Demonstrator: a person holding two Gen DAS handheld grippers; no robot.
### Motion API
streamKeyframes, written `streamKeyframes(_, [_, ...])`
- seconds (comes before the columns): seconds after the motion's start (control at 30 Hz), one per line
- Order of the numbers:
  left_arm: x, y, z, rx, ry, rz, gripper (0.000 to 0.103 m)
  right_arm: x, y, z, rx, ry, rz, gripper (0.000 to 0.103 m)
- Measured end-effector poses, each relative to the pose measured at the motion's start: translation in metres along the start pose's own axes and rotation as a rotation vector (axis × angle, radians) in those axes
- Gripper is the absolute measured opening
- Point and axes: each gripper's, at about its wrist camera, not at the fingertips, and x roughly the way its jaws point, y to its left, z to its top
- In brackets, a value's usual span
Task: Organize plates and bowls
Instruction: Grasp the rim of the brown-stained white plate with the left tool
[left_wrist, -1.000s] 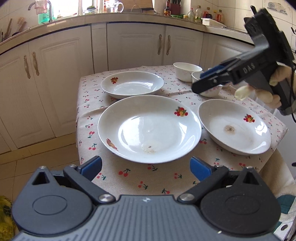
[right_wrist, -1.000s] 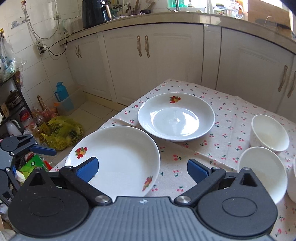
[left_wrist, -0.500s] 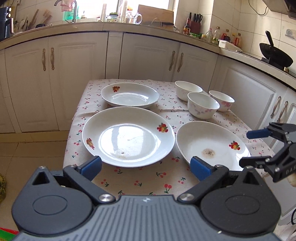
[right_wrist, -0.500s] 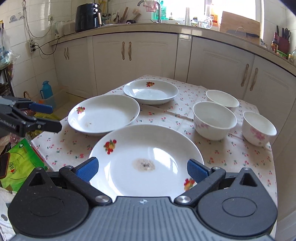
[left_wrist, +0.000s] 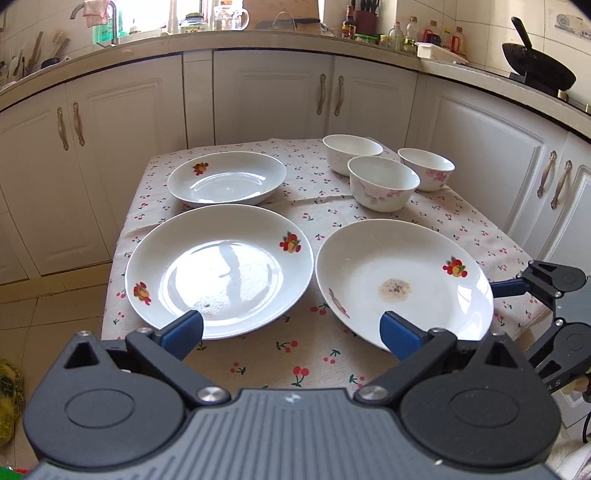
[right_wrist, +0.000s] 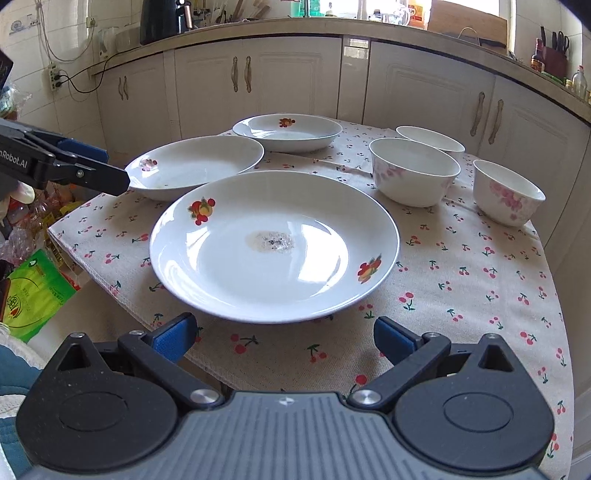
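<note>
Both grippers have pulled back to the near table edge — left gripper (left_wrist: 291, 328) and right gripper (right_wrist: 282, 334) gaping, empty. Three white fruit-print ceramic plates (left_wrist: 219, 269) and three white bowls (left_wrist: 384, 182) sit unstacked on the cherry-print tablecloth (left_wrist: 317, 354) — sorting not begun.

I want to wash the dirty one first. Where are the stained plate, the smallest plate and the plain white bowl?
stained plate (right_wrist: 271, 242), right wrist view, on its brown stain.
smallest plate (left_wrist: 225, 184), left wrist view, on its inner base.
plain white bowl (left_wrist: 351, 146), left wrist view, inside.
</note>
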Motion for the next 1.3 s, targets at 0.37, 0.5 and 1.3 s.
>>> streamKeyframes(0.37, [0.035,-0.028,0.042,0.197,0.052,-0.127,0.101,0.016,-0.001,0.004,-0.023,-0.019,0.036,0.103])
streamKeyframes(0.5, [0.060,-0.037,0.057,0.238,0.082,-0.191,0.101,0.014,0.000,-0.002,-0.022,-0.055,0.029,0.103])
streamKeyframes(1.3, [0.151,-0.051,0.090,0.368,0.356,-0.368,0.086,0.012,0.000,-0.005,-0.022,-0.086,0.035,0.103])
